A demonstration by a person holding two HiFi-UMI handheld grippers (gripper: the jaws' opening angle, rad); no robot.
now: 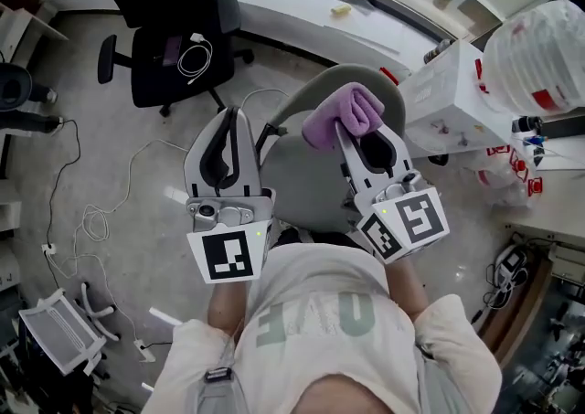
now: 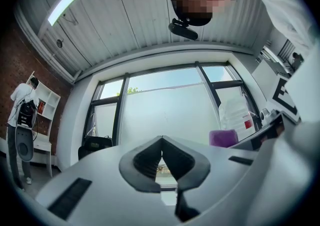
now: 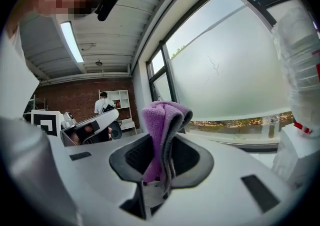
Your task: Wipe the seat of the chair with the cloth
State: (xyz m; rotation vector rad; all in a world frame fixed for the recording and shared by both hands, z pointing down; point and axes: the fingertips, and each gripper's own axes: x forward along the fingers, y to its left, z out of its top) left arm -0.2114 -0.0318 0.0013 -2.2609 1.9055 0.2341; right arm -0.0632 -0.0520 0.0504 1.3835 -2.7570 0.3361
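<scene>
Person's standing right over the gray chair (image 1: 300, 176) with a gripper in each hand. The right gripper (image 1: 351, 134) has the purple cloth (image 1: 342, 114) pinched between its jaws. In the right gripper view the cloth (image 3: 161, 120) is folded over and sticks up past the tips, with the jaws clamped on its lower part. From the head view the cloth sits over the far side of the chair, by the backrest. Can't tell if it's actually touching the chair there.

The left gripper (image 1: 236, 120) is over the chair's left edge, and its jaws are pressed together with nothing between them. That's clear in the left gripper view (image 2: 161, 141), where the tips meet in front of the big window (image 2: 165, 105).

Around it there's a black office chair (image 1: 174, 33) farther off with a coiled white cable (image 1: 194, 58) lying on its seat. A white box (image 1: 452, 97) and a plastic bag (image 1: 539, 56) are off to the right, with loose wires (image 1: 87, 220) on the floor to the left.
</scene>
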